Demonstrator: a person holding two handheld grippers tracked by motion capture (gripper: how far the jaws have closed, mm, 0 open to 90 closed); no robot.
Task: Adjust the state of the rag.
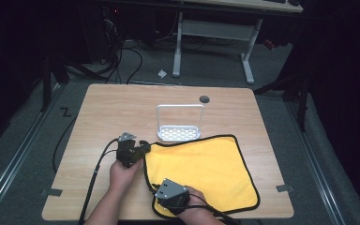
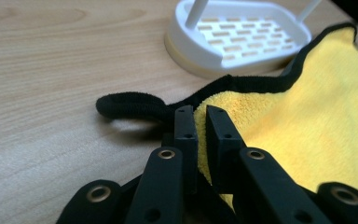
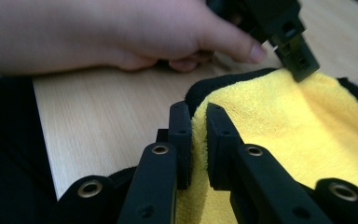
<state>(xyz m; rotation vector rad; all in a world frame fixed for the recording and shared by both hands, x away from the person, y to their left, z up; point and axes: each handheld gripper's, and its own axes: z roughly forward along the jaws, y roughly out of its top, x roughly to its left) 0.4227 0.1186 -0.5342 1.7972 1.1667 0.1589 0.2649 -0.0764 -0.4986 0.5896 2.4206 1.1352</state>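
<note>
No readable writing or brand on anything in view.

Light wooden table (image 1: pixel 98 122): the left gripper (image 1: pixel 140 151) sits toward the front-left, held by the left hand (image 1: pixel 123 172). In the left gripper view its jaws are nearly closed, pinching the black-bound left edge of the yellow microfibre cloth with black piping (image 1: pixel 206 164); a black hanging loop (image 2: pixel 130 106) lies flat on the wood just beside the jaw tips.

Table centre: white plastic slotted soap tray with a tall wire-like frame (image 1: pixel 179 123), empty, its front rim touching the cloth's rear edge.

The cloth is spread flat over the front-right part of the table, its front edge near the table's front edge, surface fuzzy, slightly rumpled at the left edge.

Front edge, near the cloth's front-left corner: the right gripper (image 3: pixel 198 112), jaws almost shut on the cloth's edge.
</note>
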